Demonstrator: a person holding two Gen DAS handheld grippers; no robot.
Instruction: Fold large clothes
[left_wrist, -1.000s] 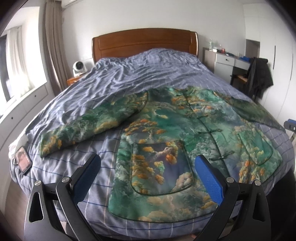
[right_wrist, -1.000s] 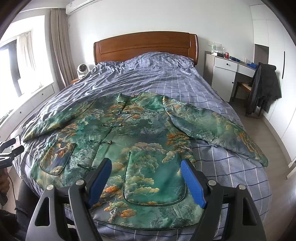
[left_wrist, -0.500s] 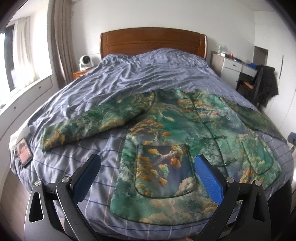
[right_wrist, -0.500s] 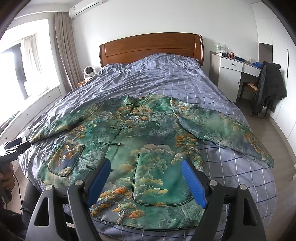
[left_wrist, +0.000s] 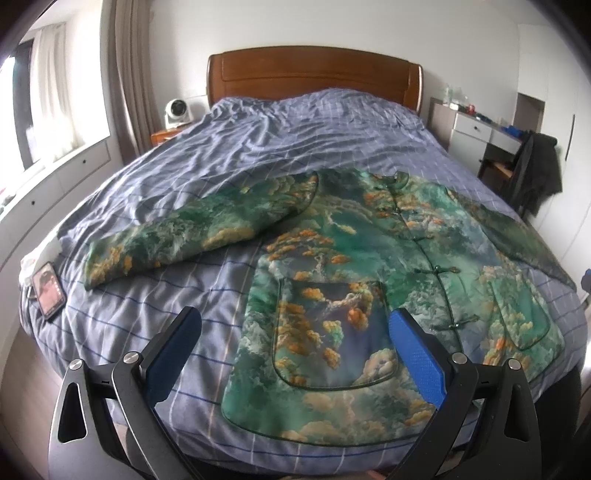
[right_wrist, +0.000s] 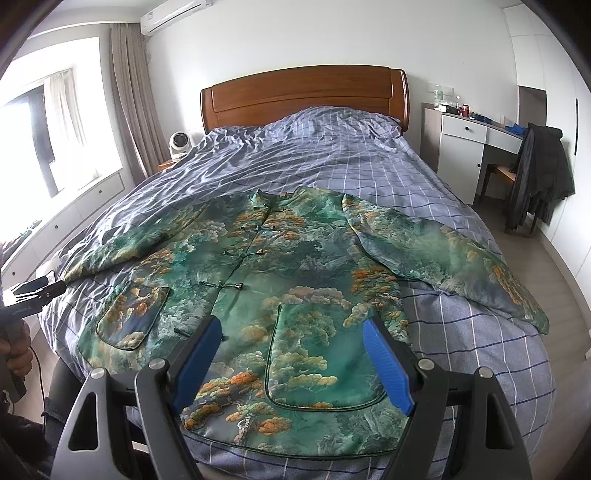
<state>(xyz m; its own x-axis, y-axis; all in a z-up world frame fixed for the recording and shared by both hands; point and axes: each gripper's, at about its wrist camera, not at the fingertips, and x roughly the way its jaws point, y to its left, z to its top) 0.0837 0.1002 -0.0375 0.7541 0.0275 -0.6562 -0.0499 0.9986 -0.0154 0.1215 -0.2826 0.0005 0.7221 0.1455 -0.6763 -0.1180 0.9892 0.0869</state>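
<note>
A green jacket (left_wrist: 369, 266) printed with orange trees lies flat, front up and buttoned, on the bed, both sleeves spread out. It also shows in the right wrist view (right_wrist: 280, 280). My left gripper (left_wrist: 295, 350) is open and empty, held above the jacket's hem at its left pocket (left_wrist: 332, 332). My right gripper (right_wrist: 293, 358) is open and empty above the hem at the right pocket (right_wrist: 317, 354). The left sleeve (left_wrist: 192, 236) reaches toward the bed's left edge, the right sleeve (right_wrist: 443, 254) toward the right edge.
The bed (right_wrist: 332, 155) has a blue checked cover and a wooden headboard (right_wrist: 303, 96). A phone (left_wrist: 48, 290) lies at the bed's left edge. A desk and a chair with a dark coat (right_wrist: 539, 177) stand to the right. A small fan (left_wrist: 177, 112) sits on the nightstand.
Both grippers have shifted a little to the left and drawn slightly back; the jacket sits further right in each view. The jacket has not moved. Both grippers stay open.
</note>
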